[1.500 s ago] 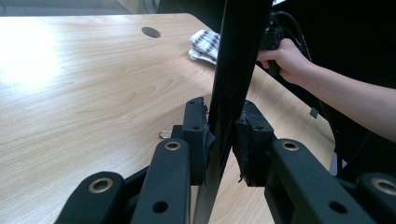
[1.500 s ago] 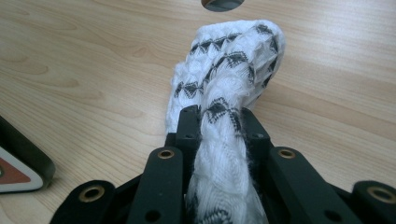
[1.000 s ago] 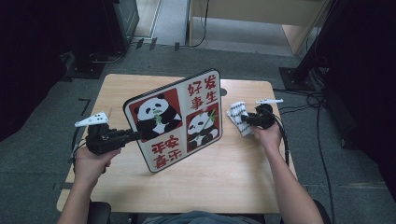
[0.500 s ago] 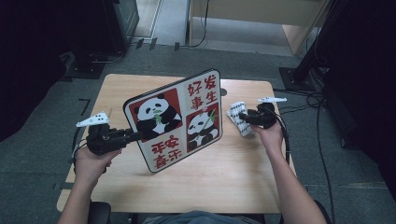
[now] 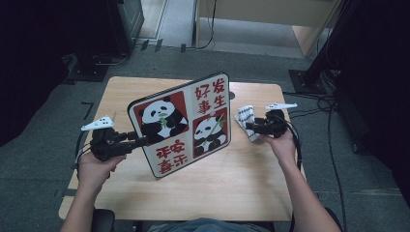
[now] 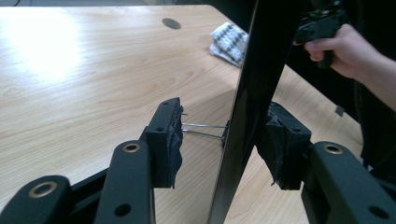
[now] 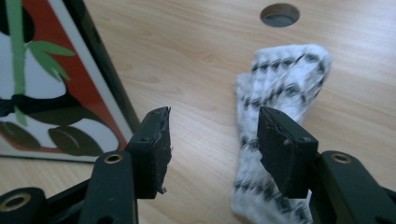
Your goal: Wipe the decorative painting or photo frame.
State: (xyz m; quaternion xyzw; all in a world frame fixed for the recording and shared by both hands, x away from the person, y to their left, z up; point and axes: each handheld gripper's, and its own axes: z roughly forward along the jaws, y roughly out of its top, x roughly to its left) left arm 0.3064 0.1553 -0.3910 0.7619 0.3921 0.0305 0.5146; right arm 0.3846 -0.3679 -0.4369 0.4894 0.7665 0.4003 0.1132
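Observation:
A framed panda picture [image 5: 179, 125] with red panels and red characters stands tilted on the wooden table [image 5: 241, 193]. My left gripper [image 5: 141, 141] is open at its left edge. In the left gripper view the jaws of the left gripper [image 6: 219, 135] straddle the dark frame edge [image 6: 252, 93]: the right pad [image 6: 278, 140] touches it and the left pad [image 6: 169, 135] stands apart. A wire stand [image 6: 201, 129] shows behind the frame. My right gripper [image 5: 249, 128] [image 7: 212, 140] hangs open over a folded white cloth with a black pattern [image 5: 244, 118] [image 7: 285, 79], right of the picture [image 7: 46, 93].
A round cable hole [image 5: 231, 94] [image 7: 279, 14] lies in the table beyond the cloth [image 6: 229, 39]. Dark equipment and cables crowd the floor to the right [image 5: 333, 101]. Bare wood stretches in front of the picture and along the table's left side [image 5: 121, 96].

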